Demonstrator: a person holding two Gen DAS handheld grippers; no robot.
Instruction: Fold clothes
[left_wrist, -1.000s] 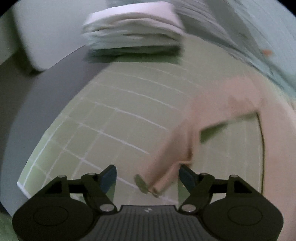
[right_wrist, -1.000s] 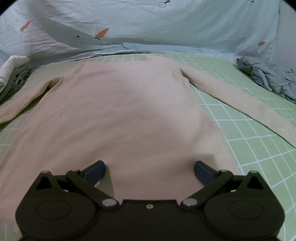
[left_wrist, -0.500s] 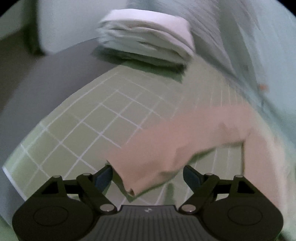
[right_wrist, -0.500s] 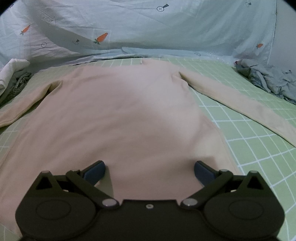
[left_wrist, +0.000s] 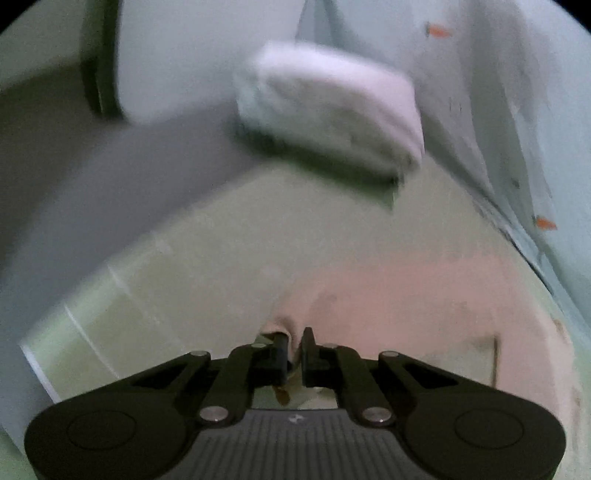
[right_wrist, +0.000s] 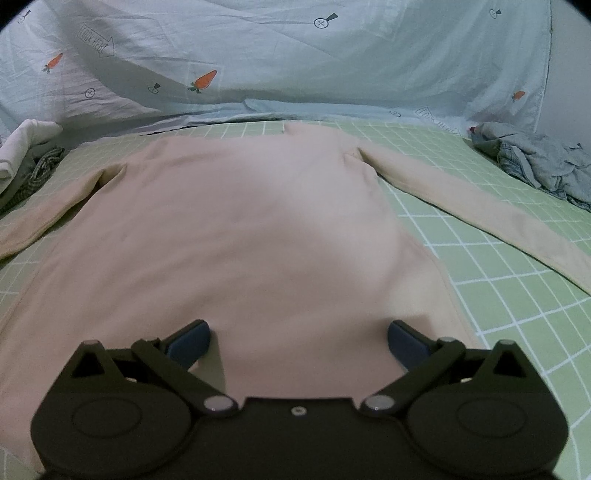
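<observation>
Green bed (right_wrist: 517, 295), pinched sleeve (left_wrist: 369, 295) (blurred)

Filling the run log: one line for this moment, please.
left gripper: shut on sleeve | right gripper: open over shirt | fold: not begun

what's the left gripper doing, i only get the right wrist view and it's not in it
Observer: The left gripper is shut on the end of the pink top's sleeve.
Operator: anything near it i can't see
Observer: A folded white stack sits on the green checked sheet beyond that sleeve; the picture is blurred, so I can't count its pieces.
Operator: is there bed past the stack
Observer: No, the sheet ends there; a grey floor and a pale rounded shape lie beyond its edge.
</observation>
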